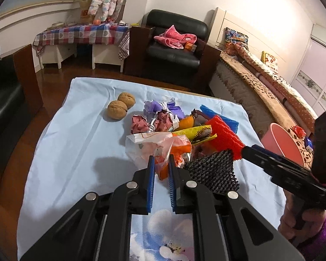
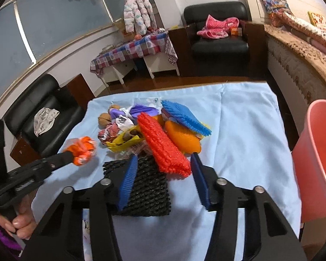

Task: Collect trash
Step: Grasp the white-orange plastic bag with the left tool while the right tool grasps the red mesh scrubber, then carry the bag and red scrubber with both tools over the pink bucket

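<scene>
Orange wrapper (image 2: 83,150): pinched in my left gripper (image 1: 161,163), lifted clear of the pile; in the right wrist view it hangs at 9 o'clock from the heap.
Step in hand (my judgement): carry it to the bin; I should keep the pinch firm, since thin crinkled film may slip, and release only once over the rim.
Right gripper (image 2: 163,163): fingers spread, poised over the black foam net (image 2: 147,193) and red foam net (image 2: 165,150), touching neither that I can tell.
Remaining trash: blue foam net (image 2: 184,117), yellow wrapper (image 2: 123,141), crumpled papers, walnuts (image 1: 119,107) on the desk (image 1: 71,130).
Pink bin (image 2: 317,161): at 3 o'clock beside the desk; the visible inside shows nothing, bottom hidden.
</scene>
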### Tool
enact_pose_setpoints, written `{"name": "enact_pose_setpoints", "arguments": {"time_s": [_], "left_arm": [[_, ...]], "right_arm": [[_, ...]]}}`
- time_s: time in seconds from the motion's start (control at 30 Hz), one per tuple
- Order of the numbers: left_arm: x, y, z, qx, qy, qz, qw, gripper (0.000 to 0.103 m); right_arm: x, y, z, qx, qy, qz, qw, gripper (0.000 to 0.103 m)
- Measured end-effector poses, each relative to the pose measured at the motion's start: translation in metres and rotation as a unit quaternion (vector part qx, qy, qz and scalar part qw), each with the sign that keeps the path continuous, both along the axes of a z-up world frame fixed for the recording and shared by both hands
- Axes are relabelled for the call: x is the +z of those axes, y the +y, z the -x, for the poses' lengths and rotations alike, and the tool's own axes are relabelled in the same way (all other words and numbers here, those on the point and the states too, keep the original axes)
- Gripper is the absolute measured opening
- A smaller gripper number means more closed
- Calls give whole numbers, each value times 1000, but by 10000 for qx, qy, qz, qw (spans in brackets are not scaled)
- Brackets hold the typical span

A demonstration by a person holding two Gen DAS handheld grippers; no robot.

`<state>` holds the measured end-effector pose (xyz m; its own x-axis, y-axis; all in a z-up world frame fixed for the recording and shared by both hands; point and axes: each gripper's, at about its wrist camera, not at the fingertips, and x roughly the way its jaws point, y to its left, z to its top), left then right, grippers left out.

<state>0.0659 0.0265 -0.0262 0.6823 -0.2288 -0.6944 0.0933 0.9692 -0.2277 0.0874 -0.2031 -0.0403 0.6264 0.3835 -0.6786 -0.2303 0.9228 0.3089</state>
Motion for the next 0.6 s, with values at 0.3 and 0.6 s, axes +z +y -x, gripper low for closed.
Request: {"name": "enact_pose_setpoints", "arguments": {"time_s": [0.3, 0.6], "left_arm": [[13, 5, 8, -82, -190, 162, 9997, 11], [38, -21, 29, -433, -505, 320, 9973, 11]], "right_arm": [[7, -10, 16, -110, 83, -260, 9996, 10], [40, -50, 67, -594, -290, -492, 9966, 10]]}}
